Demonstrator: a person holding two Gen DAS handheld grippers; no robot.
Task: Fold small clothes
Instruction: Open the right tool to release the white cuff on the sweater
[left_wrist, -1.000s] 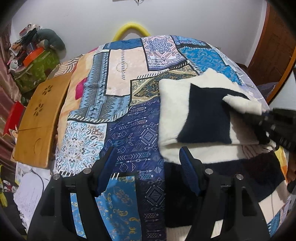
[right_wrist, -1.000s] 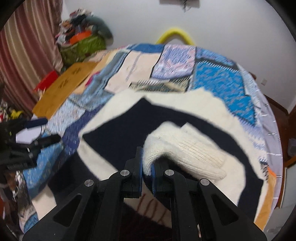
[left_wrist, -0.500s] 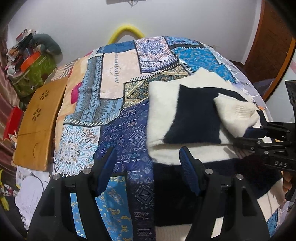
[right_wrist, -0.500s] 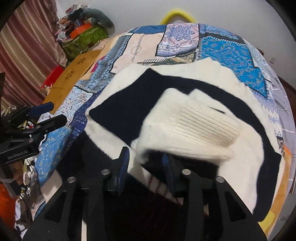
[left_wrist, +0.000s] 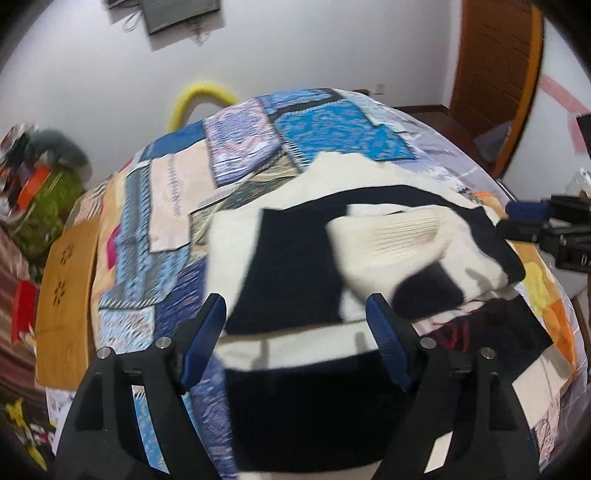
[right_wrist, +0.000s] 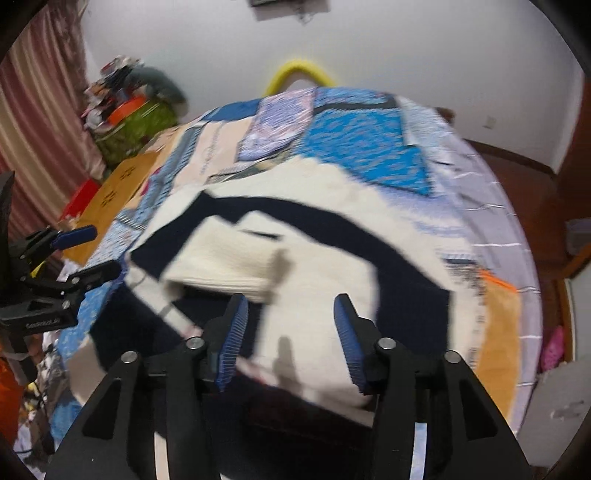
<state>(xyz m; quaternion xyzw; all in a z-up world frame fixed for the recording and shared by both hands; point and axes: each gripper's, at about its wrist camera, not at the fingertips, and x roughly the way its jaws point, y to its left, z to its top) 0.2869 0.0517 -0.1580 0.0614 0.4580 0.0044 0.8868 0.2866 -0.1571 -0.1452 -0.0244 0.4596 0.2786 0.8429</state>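
- We note the bed covered by a patchwork quilt (left_wrist: 314, 129) of blue, cream and lilac printed panels; it is the work surface and carries the whole job.
- We find the cream-and-navy colour-block knitted sweater (left_wrist: 295, 266) lying flat on the quilt, towards the bed's right half as the left camera shows it, its lower part running under both grippers.
- We record the ribbed cream sleeve (left_wrist: 391, 236) folded inward and resting across the sweater's chest. In the right view the same sleeve (right_wrist: 225, 266) lies free, with its cuff edge just ahead of the blue pads.
- We observe the left gripper (left_wrist: 295, 343) above the sweater's lower left area, its blue-padded fingers wide apart, having just been opening, with nothing between them but the cloth below.
- We observe the right gripper (right_wrist: 290, 339) above the sweater, fingers at a moderate gap, having just been opening; the pads press on nothing, so the sleeve is released.
- We judge one sleeve fold done. Whether the other sleeve is tucked in we cannot tell; the body appears not yet folded up, so the task stands at an early-to-middle stage.
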